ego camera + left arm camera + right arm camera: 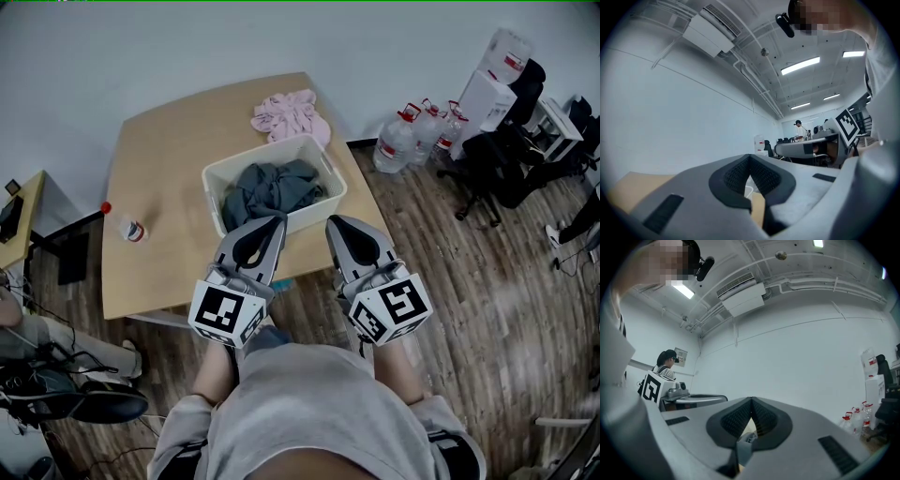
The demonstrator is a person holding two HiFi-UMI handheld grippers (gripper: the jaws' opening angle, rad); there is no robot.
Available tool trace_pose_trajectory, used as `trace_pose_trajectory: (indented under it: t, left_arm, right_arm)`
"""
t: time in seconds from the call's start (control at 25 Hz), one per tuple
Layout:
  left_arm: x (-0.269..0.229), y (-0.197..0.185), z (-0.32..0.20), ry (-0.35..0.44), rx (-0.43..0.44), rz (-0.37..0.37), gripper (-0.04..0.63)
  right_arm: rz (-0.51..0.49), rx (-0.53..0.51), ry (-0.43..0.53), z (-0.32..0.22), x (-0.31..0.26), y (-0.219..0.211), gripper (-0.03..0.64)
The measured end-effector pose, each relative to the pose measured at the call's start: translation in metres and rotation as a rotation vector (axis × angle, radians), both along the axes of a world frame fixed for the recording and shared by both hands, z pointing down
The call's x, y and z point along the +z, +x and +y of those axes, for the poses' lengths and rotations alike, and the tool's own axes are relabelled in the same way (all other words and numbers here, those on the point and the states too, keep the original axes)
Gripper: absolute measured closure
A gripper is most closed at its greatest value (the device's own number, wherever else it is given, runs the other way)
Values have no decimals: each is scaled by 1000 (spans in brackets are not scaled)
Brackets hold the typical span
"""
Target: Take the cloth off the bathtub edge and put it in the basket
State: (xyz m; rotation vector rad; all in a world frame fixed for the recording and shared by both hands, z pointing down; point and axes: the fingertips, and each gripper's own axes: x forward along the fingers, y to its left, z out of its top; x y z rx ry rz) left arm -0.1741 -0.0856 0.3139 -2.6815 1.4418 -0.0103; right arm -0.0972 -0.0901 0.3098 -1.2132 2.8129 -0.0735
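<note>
At the centre of the head view, a white rectangular plastic basket stands on a light wooden table. A crumpled dark grey cloth lies inside it, covering most of the bottom. No bathtub shows in any view. With the grey cloth already in the basket, the task looks done or very nearly so.

The left gripper and right gripper sit side by side at lower centre, their tips pointing at the basket's near wall. In the left gripper view the jaws are pressed together at the tips with nothing pinched. The right gripper view shows the same: jaws together and empty. If anything is left, it is probably only to draw both grippers back.

One open question is a crumpled pink cloth lying on the table just beyond the basket's far rim, toward upper centre. Whether it belongs to the job I cannot tell.

A small bottle stands well apart at the table's left side. Off the table, at upper right, are large clear water jugs with red caps, black office chairs and white boxes. Nothing stands between the grippers and the basket.
</note>
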Motion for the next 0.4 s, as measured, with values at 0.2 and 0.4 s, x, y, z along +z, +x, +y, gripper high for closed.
trace_pose_trajectory:
  t: [0.2,0.4]
  left_arm:
    - [1,0,-6,-8,1,4,580]
    - [-1,1,-12,-14,5,3,581]
  right_arm:
    - [-4,-7,-5,-6,0,-1,607]
    - [7,-14,0,-12,-3,-2,607]
